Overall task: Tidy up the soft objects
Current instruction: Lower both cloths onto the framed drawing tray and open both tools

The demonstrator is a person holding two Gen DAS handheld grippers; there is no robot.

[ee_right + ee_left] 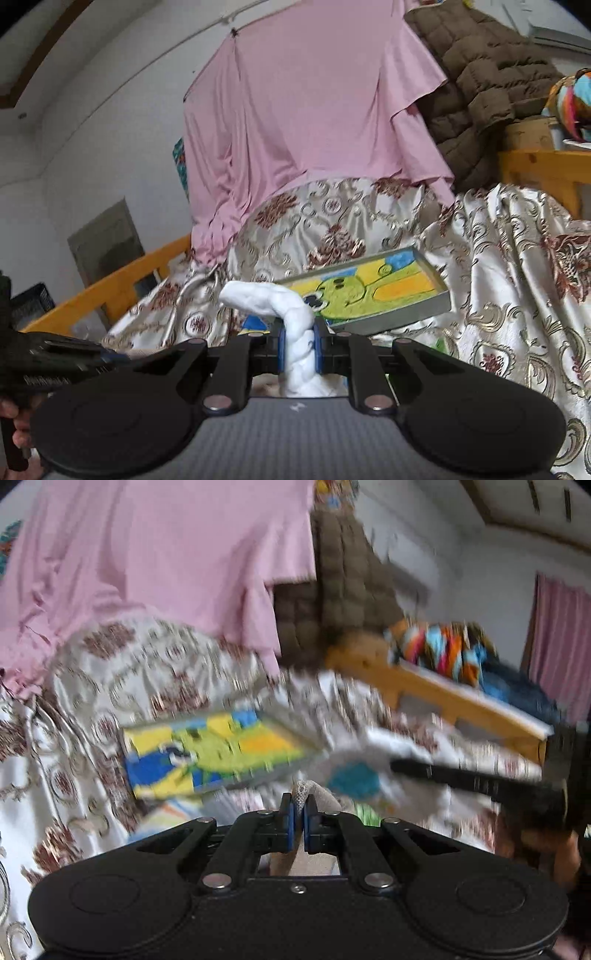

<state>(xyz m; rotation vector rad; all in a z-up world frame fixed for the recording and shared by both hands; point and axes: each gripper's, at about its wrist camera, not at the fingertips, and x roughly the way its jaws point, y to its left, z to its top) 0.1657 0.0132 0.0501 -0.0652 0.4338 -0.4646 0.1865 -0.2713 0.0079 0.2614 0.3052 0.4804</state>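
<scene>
Left wrist view, blurred by motion: left gripper (299, 825) closed on a thin fold of pale grey cloth (304, 794), the pinch taken at the edge, probably so the rest can hang free for folding or spreading. Ahead and left of that pinch, a shallow grey tray (218, 755) with a yellow, green and blue picture, resting tilted on the floral satin cover (122, 664). Right of the tray, the other black tool (480, 779) crossing the view. Right wrist view, sharp: right gripper (300, 349) clamped around a twisted white cloth (291, 314), the free end curling up and leftward above the fingertips; a firm mid-rope grip, likely chosen to keep the twist from unravelling. Whether both grippers share one piece of fabric: cannot tell. Just beyond and right of the white cloth, the same tray, its near corner close to the fingers but apart from them. Behind the tray, a pink draped sheet (306, 122) hanging from a line; right of it, a brown quilted jacket (491, 81). Left of the tray, an orange wooden rail (110, 280), apparently a bed frame. White walls; a domestic bedroom, judged cluttered, with the soft items not yet sorted.
</scene>
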